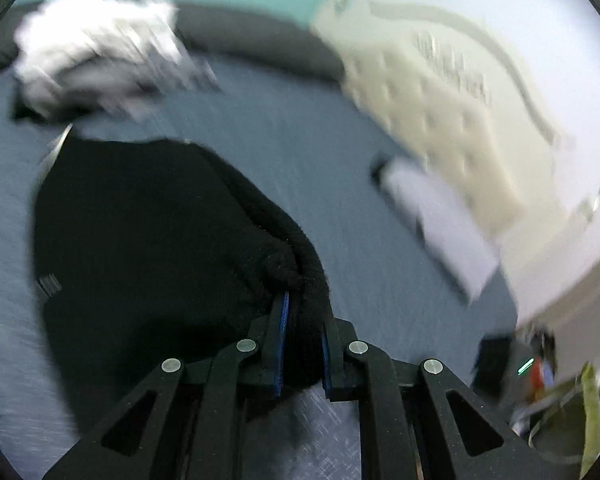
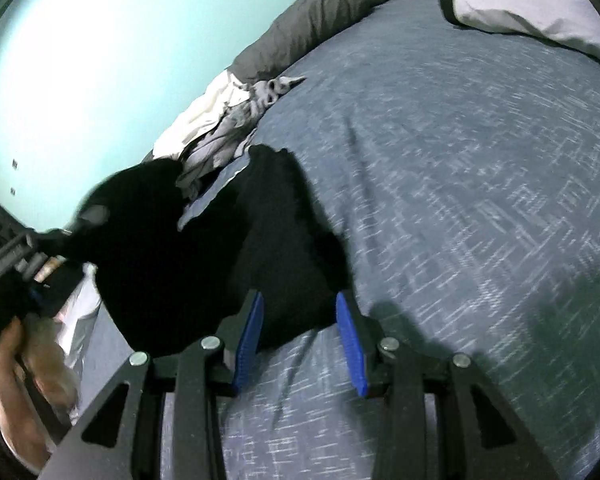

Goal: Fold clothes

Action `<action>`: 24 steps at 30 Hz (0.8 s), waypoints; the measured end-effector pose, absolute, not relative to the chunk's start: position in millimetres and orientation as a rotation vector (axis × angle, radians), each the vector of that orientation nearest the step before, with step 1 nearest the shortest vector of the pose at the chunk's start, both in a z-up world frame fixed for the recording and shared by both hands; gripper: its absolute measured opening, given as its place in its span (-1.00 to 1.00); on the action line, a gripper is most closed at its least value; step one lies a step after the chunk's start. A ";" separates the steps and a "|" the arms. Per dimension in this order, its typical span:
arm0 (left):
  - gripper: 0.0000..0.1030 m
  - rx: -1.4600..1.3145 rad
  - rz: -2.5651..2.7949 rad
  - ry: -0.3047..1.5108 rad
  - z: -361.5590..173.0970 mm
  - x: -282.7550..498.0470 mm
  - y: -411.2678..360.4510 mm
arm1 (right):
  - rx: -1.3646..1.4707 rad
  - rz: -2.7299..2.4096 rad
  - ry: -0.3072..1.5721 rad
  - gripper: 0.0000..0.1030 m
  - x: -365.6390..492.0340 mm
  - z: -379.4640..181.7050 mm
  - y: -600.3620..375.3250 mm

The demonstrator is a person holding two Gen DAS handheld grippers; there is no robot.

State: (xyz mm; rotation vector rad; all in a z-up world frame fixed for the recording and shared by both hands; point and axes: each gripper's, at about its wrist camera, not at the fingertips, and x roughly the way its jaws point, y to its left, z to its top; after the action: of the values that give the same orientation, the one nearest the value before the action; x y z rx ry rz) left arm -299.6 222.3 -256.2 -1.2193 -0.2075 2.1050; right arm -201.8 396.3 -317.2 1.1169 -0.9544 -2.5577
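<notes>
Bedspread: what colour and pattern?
Bedspread: blue-grey with pale woven flecks, clearest in the right wrist view.

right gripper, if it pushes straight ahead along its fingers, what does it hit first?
The black garment: its near edge already lies between the right gripper fingers, apparently unpinched. Beyond it is the blue-grey bedspread; depth is hard to judge.

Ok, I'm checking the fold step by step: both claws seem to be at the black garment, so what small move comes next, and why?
Probably carry the pinched edge across and lay it down. The left claw is shut on the black garment, bunched and lifted off the blue bedspread; the right claw brackets another part of it.
</notes>
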 end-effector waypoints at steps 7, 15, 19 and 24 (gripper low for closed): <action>-0.67 -1.270 2.115 -0.221 -257.5 -298.9 219.7 | 1.120 -2.558 -0.994 -0.26 -203.3 -317.8 408.0; -0.19 -1.187 2.214 -0.298 -214.7 -292.0 165.9 | 1.044 -2.517 -1.027 -0.14 -207.4 -308.3 403.7; -0.18 -1.162 2.249 -0.376 -207.7 -285.0 138.3 | 0.992 -2.502 -1.017 -0.10 -208.9 -300.8 399.6; -0.18 -1.153 2.291 -0.379 -205.6 -280.2 121.3 | 0.994 -2.452 -1.031 -0.10 -213.4 -303.6 392.4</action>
State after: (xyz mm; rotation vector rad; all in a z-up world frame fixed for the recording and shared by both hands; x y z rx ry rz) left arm -280.2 121.3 -205.6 -1.1531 -0.3790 2.2913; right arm -213.4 392.4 -303.6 0.9943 -1.0309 -2.4519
